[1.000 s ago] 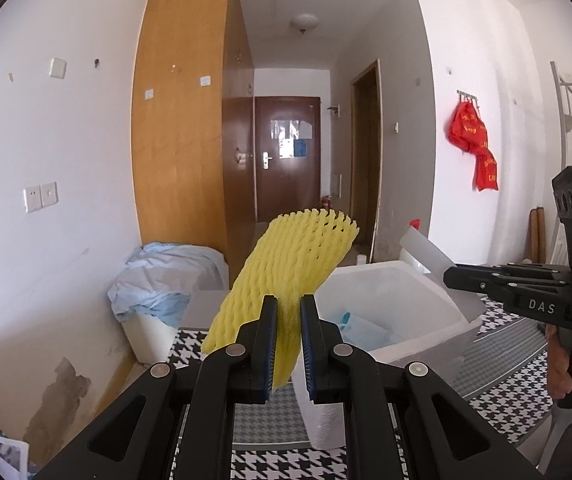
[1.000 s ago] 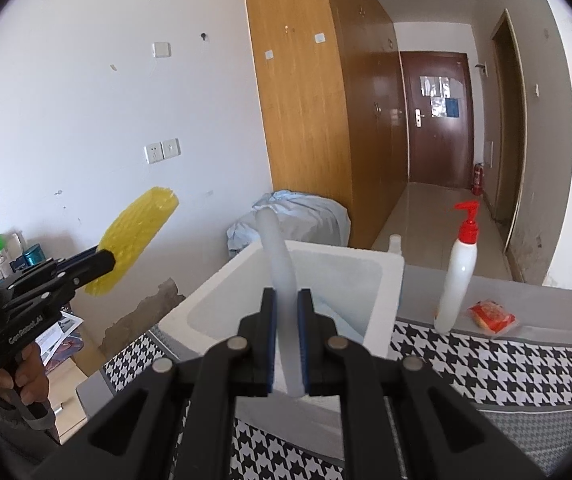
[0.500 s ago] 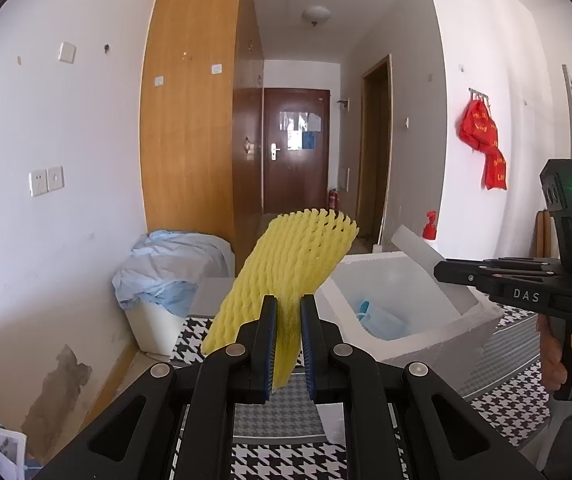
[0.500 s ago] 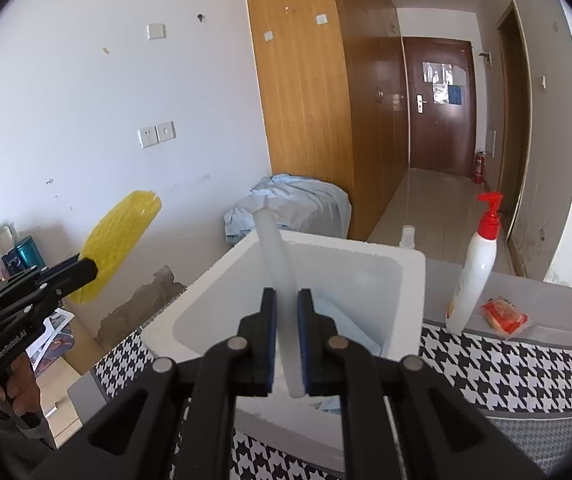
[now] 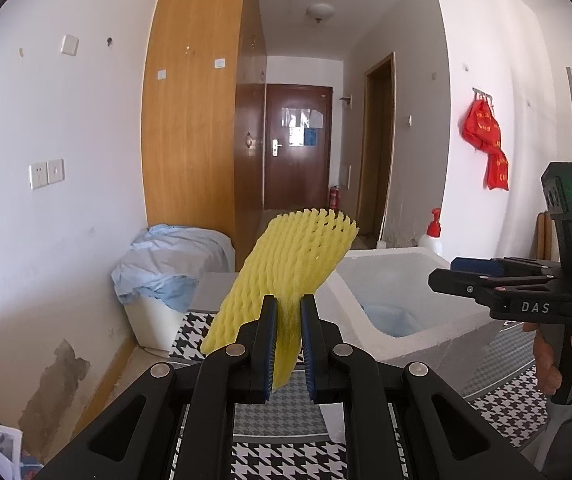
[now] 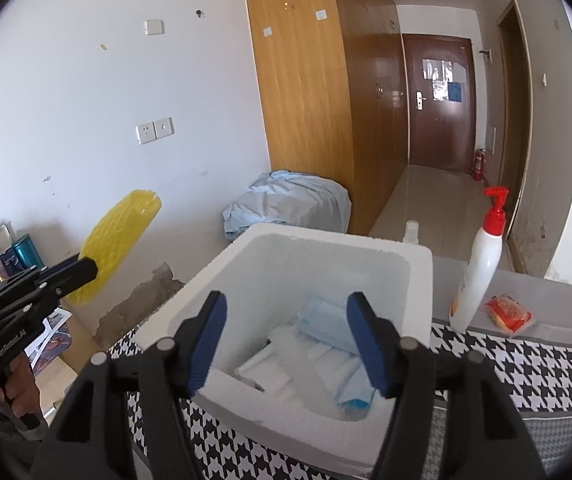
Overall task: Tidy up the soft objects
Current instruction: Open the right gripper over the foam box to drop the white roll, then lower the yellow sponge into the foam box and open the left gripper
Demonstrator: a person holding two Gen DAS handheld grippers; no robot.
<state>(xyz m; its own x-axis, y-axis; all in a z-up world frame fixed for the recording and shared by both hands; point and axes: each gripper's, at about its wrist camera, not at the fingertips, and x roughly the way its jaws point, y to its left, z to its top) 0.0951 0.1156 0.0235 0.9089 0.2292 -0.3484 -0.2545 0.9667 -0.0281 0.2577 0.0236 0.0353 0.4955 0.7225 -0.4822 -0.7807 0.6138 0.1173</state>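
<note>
Fingers of the left gripper pinched the lower end of a yellow foam net, held in the air to the left of a white foam box. The net's long axis rose from the fingers and leaned up and to the right, its open scalloped end uppermost. Fingers of the right gripper were spread wide with nothing between them, poised above the near rim of the box.

Contents of the box: white foam pieces and pale blue packets, lying loosely on the bottom. Print on the packets was too small to read.

The box stood on a table covered with a black-and-white houndstooth cloth. Just to its right stood an upright white pump bottle with a red pump, and beside that lay a small red packet. Labels on both could not be read.

Legible writing: "DAS" on the side of the right gripper in the left wrist view. Lettering on the left gripper's side in the right wrist view was not clear enough to read.

Behind the box, a bin draped with pale blue cloth stood on the floor against the wall.
</note>
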